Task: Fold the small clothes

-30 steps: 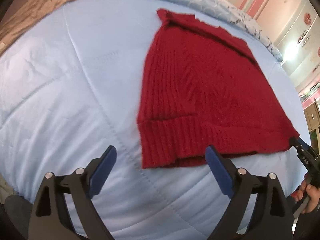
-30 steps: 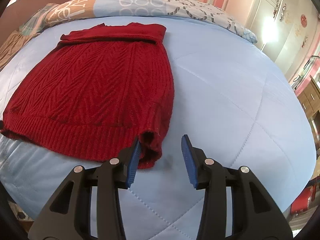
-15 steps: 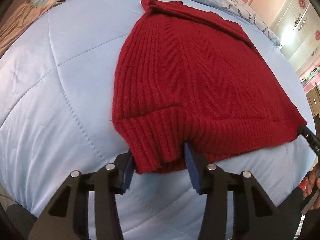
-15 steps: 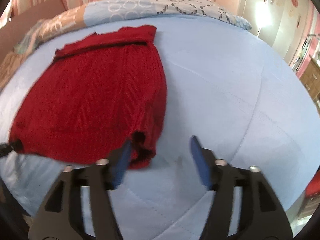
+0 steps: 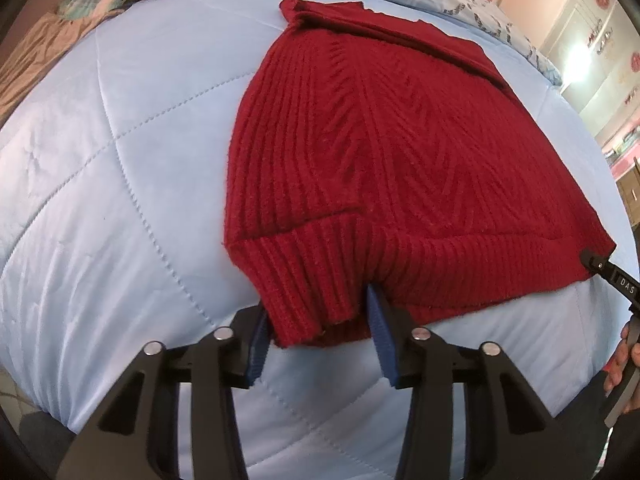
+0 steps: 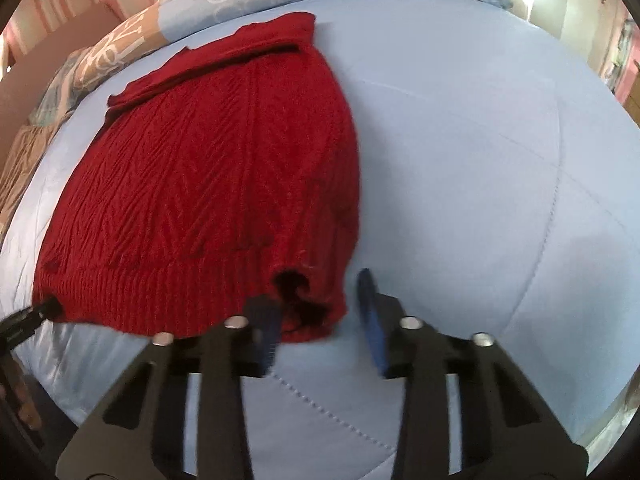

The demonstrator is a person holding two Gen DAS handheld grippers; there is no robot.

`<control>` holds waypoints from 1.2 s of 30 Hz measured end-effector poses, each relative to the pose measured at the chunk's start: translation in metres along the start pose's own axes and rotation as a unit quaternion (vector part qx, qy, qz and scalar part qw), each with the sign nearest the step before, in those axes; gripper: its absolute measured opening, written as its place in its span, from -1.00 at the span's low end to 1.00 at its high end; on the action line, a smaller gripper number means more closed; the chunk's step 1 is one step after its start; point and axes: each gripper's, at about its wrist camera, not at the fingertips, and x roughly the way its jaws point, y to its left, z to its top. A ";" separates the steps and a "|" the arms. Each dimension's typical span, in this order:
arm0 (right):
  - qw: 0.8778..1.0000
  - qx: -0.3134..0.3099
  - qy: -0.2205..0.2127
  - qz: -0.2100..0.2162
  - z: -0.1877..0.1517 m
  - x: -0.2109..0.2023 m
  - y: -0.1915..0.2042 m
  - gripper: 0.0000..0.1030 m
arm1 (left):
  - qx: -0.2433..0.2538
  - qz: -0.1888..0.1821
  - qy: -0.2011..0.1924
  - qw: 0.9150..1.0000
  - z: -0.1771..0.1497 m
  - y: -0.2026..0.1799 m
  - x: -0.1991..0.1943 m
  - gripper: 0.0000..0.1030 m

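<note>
- My left gripper: jaws closing, pinching the hem corner of the red ribbed knit sweater.
- My right gripper: jaws closing around the opposite corner.
- Sweater: flat on the pale blue quilted bedspread.
- Advice: grip both layers, lift evenly.

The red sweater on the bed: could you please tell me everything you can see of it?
The red sweater is a chunky knit with herringbone ribs and a ribbed hem, lying flat on the light blue quilt, collar at the far end. The left gripper is closing on its near left hem corner, fabric bunched between the fingers. The right gripper is closing around the other hem corner.
</note>
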 end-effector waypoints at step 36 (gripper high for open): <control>0.992 -0.099 -0.076 -0.013 0.006 -0.027 0.030 -0.86 | 0.032 -0.055 -0.087 0.994 0.002 0.002 -0.031 -0.73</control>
